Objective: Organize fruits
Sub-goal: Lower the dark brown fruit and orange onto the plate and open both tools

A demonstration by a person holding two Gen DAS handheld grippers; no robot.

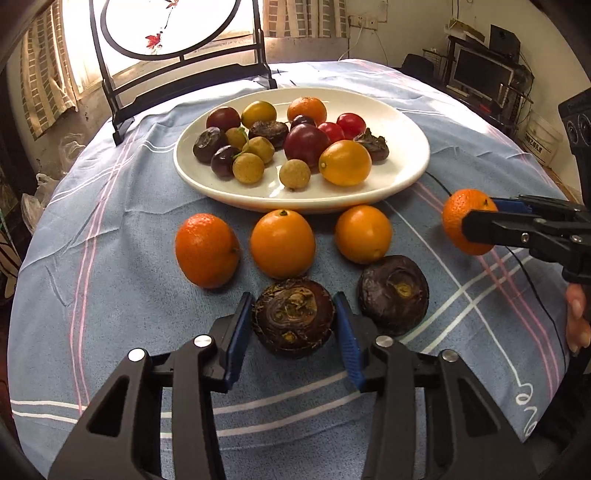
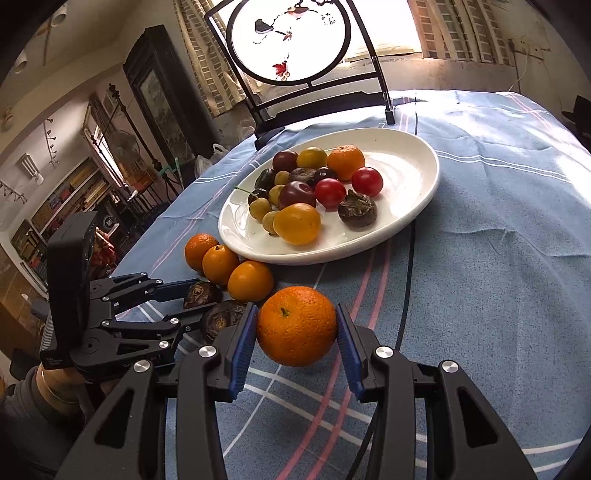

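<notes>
Blue cloth with white and pink stripes (image 1: pixel 110 221) covered the table, a dark-framed round screen (image 1: pixel 173 26) standing at its far edge against a bright window. Left gripper (image 1: pixel 293 321) pinched a dark brown, rough-skinned water chestnut (image 1: pixel 293 319) across its flat sides, the blue pads pressed to it low over the cloth, and whether it touched the cloth could not be told. Right gripper (image 2: pixel 297 326) pinched a bright orange mandarin (image 2: pixel 297 325) at its widest part, lifted clear of the cloth to the right.

Judged by looks, the chestnut was hard, light and grippy, safe to squeeze; the mandarin had soft, dimpled peel that would give, so a gentle hold across the middle suited it best.

Just right of the held chestnut lay a second dark water chestnut (image 1: pixel 393 293). Beyond them three orange citrus fruits (image 1: pixel 282 243) sat in a row on the cloth, close to the near rim of a wide white ceramic plate (image 1: pixel 406 122). On the plate lay red cherry tomatoes, tan longans, dark plums and chestnuts, yellow and orange fruits, loosely mixed
</notes>
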